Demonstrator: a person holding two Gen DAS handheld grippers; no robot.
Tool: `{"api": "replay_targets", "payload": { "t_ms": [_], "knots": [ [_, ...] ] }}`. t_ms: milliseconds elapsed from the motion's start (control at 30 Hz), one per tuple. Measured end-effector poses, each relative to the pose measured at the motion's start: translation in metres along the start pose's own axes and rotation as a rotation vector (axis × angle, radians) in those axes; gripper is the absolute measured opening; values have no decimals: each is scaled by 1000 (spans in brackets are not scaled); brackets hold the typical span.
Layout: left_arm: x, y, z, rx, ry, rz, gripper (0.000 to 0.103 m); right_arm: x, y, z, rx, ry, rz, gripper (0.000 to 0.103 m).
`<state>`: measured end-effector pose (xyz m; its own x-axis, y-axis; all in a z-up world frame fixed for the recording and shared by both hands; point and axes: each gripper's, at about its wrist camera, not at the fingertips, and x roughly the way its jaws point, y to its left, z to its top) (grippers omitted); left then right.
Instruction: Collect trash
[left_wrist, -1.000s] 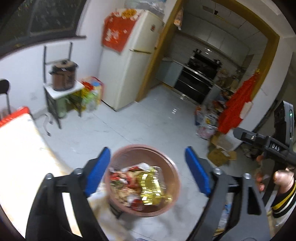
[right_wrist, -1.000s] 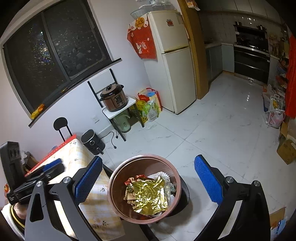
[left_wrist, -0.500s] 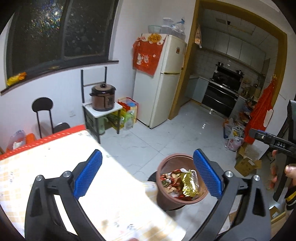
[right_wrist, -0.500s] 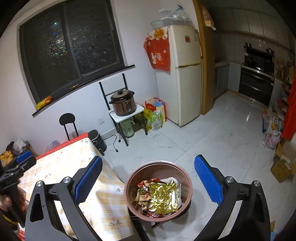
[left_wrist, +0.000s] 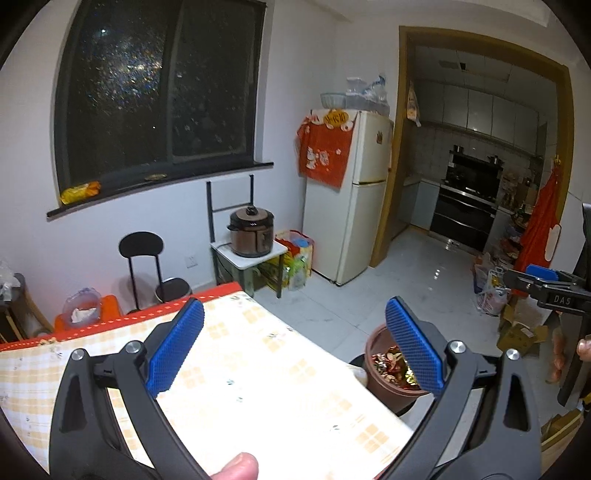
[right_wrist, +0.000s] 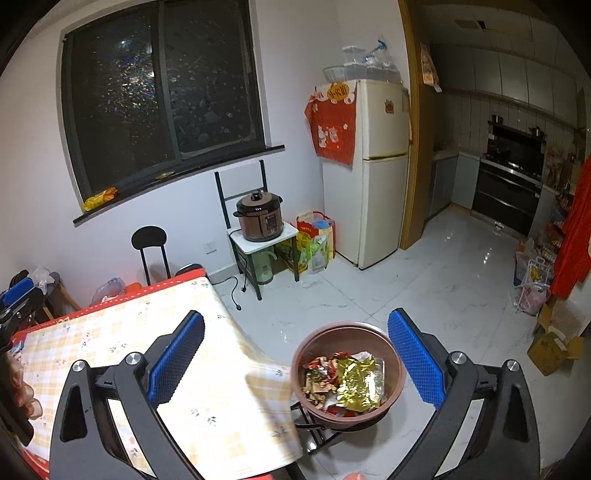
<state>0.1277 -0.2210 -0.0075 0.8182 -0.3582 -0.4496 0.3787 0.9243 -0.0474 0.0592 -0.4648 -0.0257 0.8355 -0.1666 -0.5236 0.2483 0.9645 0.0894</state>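
A brown round bin (right_wrist: 391, 356) holds gold foil and red wrappers (right_wrist: 345, 378); it stands on a black stool at the table's right end. In the left wrist view the bin (left_wrist: 380, 384) shows partly behind my right finger. My left gripper (left_wrist: 293, 349) is open and empty above the yellow checked tablecloth (left_wrist: 258, 380). My right gripper (right_wrist: 295, 356) is open and empty, held above the table corner and the bin. The right gripper also shows at the right edge of the left wrist view (left_wrist: 546, 286).
A white fridge (right_wrist: 380, 170) stands by the kitchen doorway. A brown rice cooker (right_wrist: 260, 216) sits on a small stand by the wall. A black chair (right_wrist: 151, 251) is behind the table. Cardboard boxes (right_wrist: 552, 347) and bags lie on the white tiled floor at right.
Both grippers have pulled up and back from over the bin. The bin now looks smaller and lower right, and more of the table and window is in view.
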Motion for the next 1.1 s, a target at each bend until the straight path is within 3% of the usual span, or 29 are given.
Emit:
{"api": "replay_targets", "payload": {
  "t_ms": [367, 667, 1100],
  "knots": [
    [-55, 48, -2, -17, -52, 40, 97, -25, 54, -4, -19, -22, -9, 98],
    [-64, 69, -6, -49, -49, 57, 97, -32, 80, -5, -29, -26, -25, 98],
    [-64, 64, -3, -42, -46, 55, 97, -39, 86, -5, -28, -39, -43, 98]
  ]
}}
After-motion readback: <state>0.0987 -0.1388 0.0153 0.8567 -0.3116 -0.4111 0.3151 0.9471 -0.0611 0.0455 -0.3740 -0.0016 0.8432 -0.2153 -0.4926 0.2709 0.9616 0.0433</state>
